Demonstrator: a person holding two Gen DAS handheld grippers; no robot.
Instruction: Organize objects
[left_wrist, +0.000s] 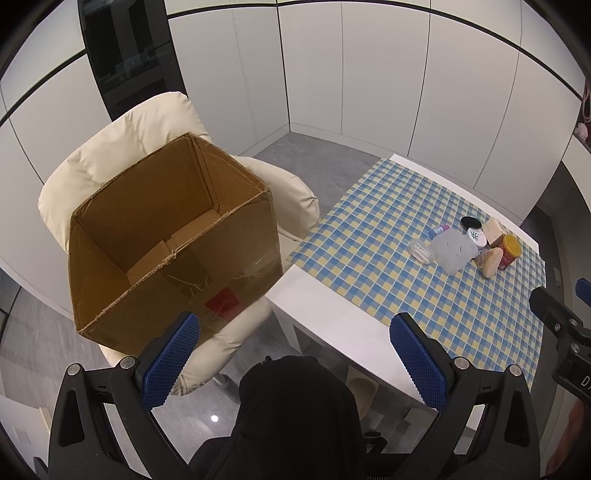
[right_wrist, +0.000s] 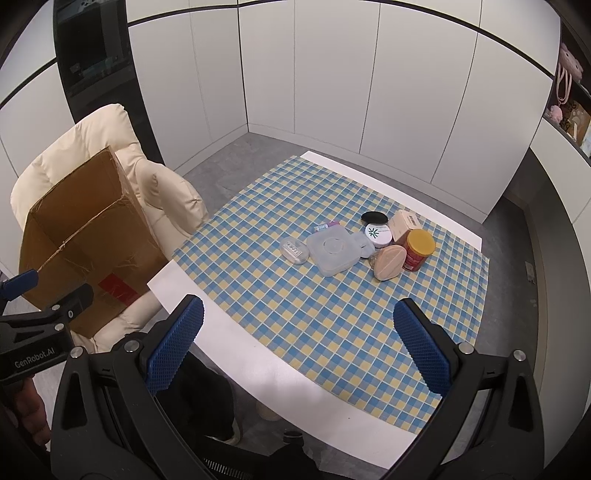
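Observation:
An empty cardboard box (left_wrist: 173, 236) (right_wrist: 88, 251) sits open on a cream armchair (left_wrist: 122, 147) (right_wrist: 74, 147) left of the table. A cluster of small items lies on the checked cloth (right_wrist: 332, 295): a clear square case (right_wrist: 334, 251) (left_wrist: 453, 252), a small clear box (right_wrist: 294, 251) (left_wrist: 421, 251), a red jar with a yellow lid (right_wrist: 419, 249) (left_wrist: 511, 251), a beige oval piece (right_wrist: 388, 262) (left_wrist: 493, 261), a white round tin (right_wrist: 378, 235), a black lid (right_wrist: 374, 218) and a tan carton (right_wrist: 404, 223). My left gripper (left_wrist: 295, 358) and right gripper (right_wrist: 299, 343) are both open, high above, holding nothing.
The white table (right_wrist: 258, 369) has a bare front edge and the checked cloth over most of its top. White cabinet panels (right_wrist: 332, 92) line the back. Shelves with pink soft toys (right_wrist: 569, 74) are at the far right. A dark garment (left_wrist: 295, 406) is below the left gripper.

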